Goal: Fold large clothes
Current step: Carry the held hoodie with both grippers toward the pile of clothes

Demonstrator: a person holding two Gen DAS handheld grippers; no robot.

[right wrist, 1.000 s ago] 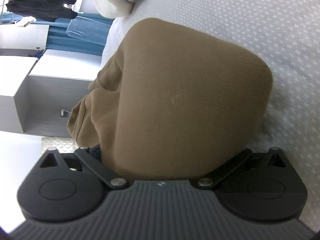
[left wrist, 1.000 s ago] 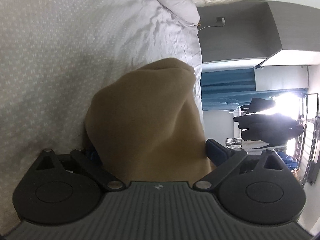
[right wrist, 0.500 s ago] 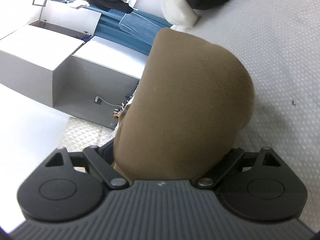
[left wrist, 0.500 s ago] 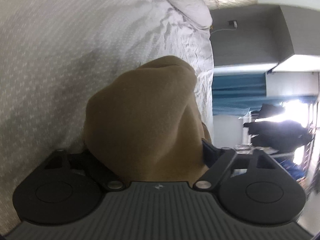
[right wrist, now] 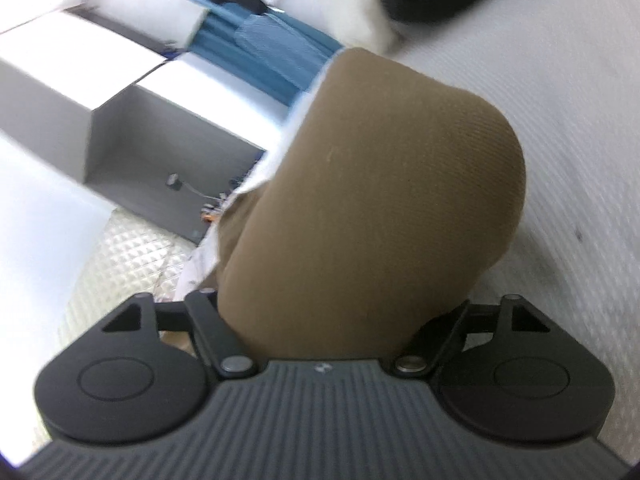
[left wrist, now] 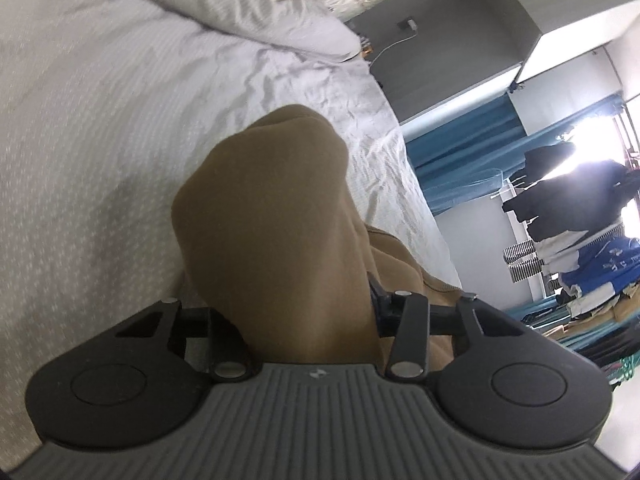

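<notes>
White patterned bedding covers the bed, with a pillow toward its head end and a rack of hanging clothes past its far edge.

A brown garment is bunched in front of both cameras, raised above the bed rather than spread on it. The left hand-held gripper is clamped on a thick wad of that cloth, and the right hand-held gripper is likewise closed around a wad of the brown garment; the fingertips themselves are buried in fabric.

To do this step well, I would keep both grips firm and level, draw the two held points apart until the edge between them goes taut, then lower the cloth flat onto the middle of the bed, away from the pillow, so no slack folds under.

Its long axis cannot be read while it is bunched; in each view the wad runs forward from the jaws, and the rest appears to trail toward the bed's side edge.
</notes>
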